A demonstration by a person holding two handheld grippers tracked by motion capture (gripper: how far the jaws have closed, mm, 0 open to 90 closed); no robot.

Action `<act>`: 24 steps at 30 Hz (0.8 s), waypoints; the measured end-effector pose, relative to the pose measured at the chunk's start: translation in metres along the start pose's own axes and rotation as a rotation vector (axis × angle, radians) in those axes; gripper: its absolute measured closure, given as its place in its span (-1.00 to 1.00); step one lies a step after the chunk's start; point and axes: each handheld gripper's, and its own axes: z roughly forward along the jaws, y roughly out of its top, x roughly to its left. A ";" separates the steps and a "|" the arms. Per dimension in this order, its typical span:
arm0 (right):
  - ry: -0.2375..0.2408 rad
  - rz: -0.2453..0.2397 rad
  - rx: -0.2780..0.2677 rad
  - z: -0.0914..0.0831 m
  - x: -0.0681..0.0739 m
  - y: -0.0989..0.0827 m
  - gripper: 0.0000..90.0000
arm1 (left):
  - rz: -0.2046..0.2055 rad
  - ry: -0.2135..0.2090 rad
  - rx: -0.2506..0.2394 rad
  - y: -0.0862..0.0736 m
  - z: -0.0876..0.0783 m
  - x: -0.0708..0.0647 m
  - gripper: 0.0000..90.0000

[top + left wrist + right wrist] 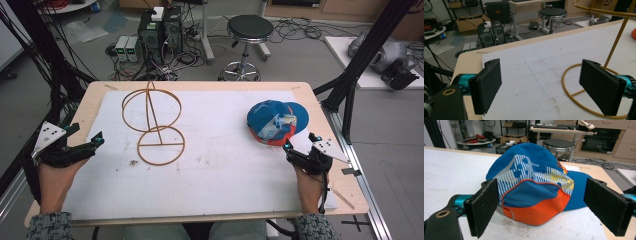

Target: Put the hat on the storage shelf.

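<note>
- High view, nearest edge: we see two forearms entering from the bottom, each hand holding a gripper over the white mat (220, 175) that covers the wooden table (95, 95).
- The left gripper (99, 139) rests at the mat's left margin; in the left gripper view its jaws stand wide apart with nothing between them, the mat visible through the gap.
- The right gripper (301, 141) lies near the mat's right edge; in the right gripper view its jaws are likewise spread, one on either side of the cap (534, 187) just ahead, without touching it.
- We find the cap (276, 122), blue with a striped panel and an orange band, on the right part of the mat, just beyond the right gripper.
- The wire stand (155, 125), a yellow frame of rings on a post, stands left of centre; its base ring (574, 95) lies just beyond the left gripper's right-hand jaw.
- Beyond the table we note a round black stool (249, 27) and computer towers (160, 30) amid cables on the floor.
</note>
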 end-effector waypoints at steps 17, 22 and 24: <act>0.004 -0.028 0.001 0.001 0.005 0.001 -0.73 | 0.004 -0.012 -0.003 0.003 -0.001 0.000 -0.57; 0.003 -0.023 -0.009 0.004 0.006 0.002 -0.72 | 0.002 -0.018 -0.002 0.002 -0.001 -0.001 -0.57; 0.002 -0.016 -0.011 0.005 0.005 0.002 -0.72 | -0.001 -0.018 -0.004 0.002 0.000 -0.001 -0.57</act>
